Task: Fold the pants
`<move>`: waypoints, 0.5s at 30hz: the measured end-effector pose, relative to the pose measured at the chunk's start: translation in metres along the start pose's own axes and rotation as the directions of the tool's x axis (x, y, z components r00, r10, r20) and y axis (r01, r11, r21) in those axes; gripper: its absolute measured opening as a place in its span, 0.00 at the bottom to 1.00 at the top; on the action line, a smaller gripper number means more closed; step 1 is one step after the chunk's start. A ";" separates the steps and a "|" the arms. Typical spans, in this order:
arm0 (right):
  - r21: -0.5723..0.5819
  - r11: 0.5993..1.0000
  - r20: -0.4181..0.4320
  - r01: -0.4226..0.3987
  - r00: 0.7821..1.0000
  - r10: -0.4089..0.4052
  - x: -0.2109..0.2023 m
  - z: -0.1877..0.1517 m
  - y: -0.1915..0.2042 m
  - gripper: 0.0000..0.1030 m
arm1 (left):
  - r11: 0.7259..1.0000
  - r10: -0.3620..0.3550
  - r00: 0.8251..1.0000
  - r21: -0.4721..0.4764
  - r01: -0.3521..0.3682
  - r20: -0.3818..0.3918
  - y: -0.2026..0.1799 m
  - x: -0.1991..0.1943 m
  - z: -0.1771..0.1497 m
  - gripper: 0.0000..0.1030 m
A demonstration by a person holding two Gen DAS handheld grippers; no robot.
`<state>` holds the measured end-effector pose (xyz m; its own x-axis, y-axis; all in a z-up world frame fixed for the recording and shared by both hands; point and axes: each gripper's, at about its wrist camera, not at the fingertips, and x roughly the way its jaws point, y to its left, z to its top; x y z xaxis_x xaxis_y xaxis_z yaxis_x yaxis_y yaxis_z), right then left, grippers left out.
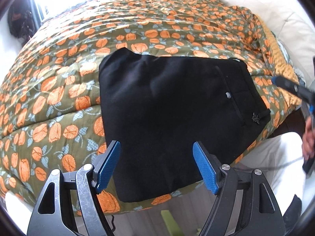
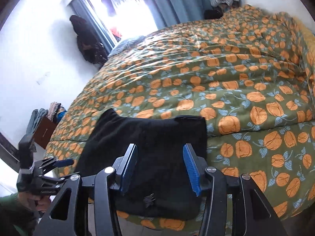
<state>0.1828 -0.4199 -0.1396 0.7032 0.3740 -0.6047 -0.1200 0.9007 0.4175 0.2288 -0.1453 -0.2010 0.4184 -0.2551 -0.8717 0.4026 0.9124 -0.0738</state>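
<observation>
Black pants lie folded into a compact stack on the bed's patterned quilt, close to its near edge. Their waistband with a pale button faces right. My left gripper hovers over the near part of the stack, open, with nothing between its blue pads. The right wrist view shows the same pants below my right gripper, also open and empty, its pads apart from the cloth. The right gripper shows at the right edge of the left wrist view, and the left gripper at lower left in the right wrist view.
The green quilt with orange flowers covers the whole bed. A bright window with blue curtains is at the far side, with a dark bag on the wall beside it. White pillows lie at right. Pale floor runs below the bed's edge.
</observation>
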 end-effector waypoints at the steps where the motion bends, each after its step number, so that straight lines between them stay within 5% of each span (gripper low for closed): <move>1: -0.009 1.000 -0.006 -0.006 1.000 0.006 0.001 -0.010 0.007 0.48 | 1.000 -0.001 1.000 -0.002 0.001 -0.013 0.000 0.004 -0.001 0.76; 5: 0.096 0.995 -0.157 0.014 0.988 0.002 0.035 -0.060 -0.001 0.48 | 0.998 0.029 0.999 0.051 -0.028 -0.032 -0.008 0.008 -0.006 0.76; 10: 0.144 0.989 -0.116 0.018 0.993 -0.001 0.023 -0.060 0.002 0.48 | 1.000 -0.006 1.000 0.005 0.006 0.013 -0.002 -0.012 -0.004 0.77; 12: 0.097 0.995 -0.043 0.027 0.999 -0.023 0.003 -0.050 0.016 0.48 | 1.000 -0.014 1.000 -0.011 0.014 0.018 0.000 -0.011 -0.003 0.81; 15: 0.067 0.996 -0.058 0.051 0.997 -0.047 0.006 -0.055 0.021 0.52 | 1.000 -0.001 1.000 -0.015 0.001 -0.018 0.001 -0.001 -0.004 0.81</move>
<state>0.1457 -0.3867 -0.1715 0.6664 0.3437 -0.6616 -0.0370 0.9016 0.4310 0.2259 -0.1432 -0.2022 0.4033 -0.2506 -0.8801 0.3908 0.9168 -0.0820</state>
